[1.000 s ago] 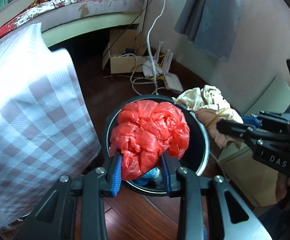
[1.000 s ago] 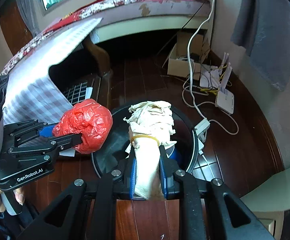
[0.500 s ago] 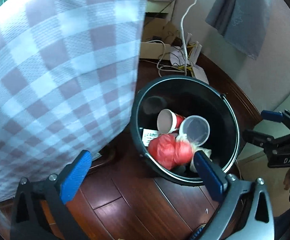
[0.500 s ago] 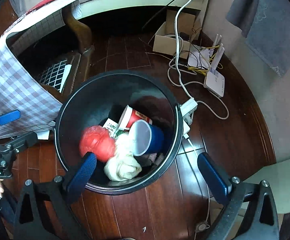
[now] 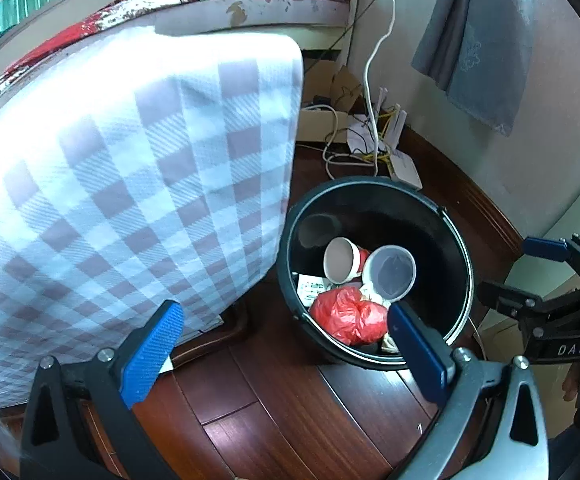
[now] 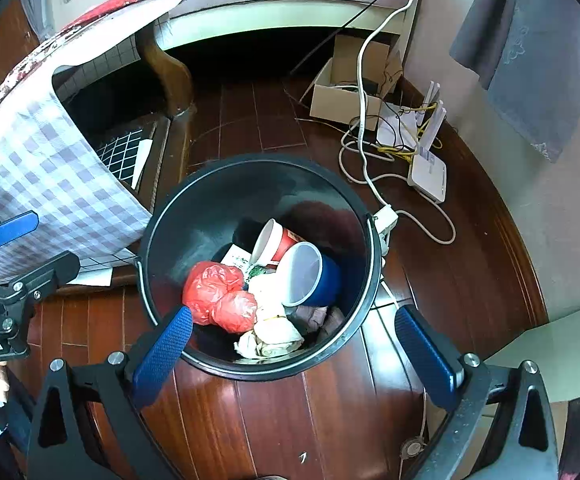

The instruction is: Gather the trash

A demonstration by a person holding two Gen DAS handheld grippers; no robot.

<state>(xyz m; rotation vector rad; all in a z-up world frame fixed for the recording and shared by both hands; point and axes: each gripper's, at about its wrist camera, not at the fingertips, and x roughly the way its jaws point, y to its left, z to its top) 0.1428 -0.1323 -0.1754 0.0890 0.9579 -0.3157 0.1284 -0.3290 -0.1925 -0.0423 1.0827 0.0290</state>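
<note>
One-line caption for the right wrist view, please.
Open right gripper above black bin holding red plastic bag, cream cloth wad, paper cup and blue cup.

White letters "DAS" stand on the black body of the right gripper [image 5: 545,264]. "Robot.AI", its start cut off, stands on the left gripper [image 6: 26,240]. Print on the paper scrap [image 6: 237,257] in the bin [image 6: 162,216] is unreadable.

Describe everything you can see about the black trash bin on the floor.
The black trash bin is round, glossy and plastic-looking, with a thin metal band near its rim. It stands upright and open on dark wooden flooring beside a table draped in a checked cloth. Inside lie a crumpled red plastic bag, a cream cloth bundle, a red paper cup, a blue cup and some paper. Neither gripper touches it.
</note>
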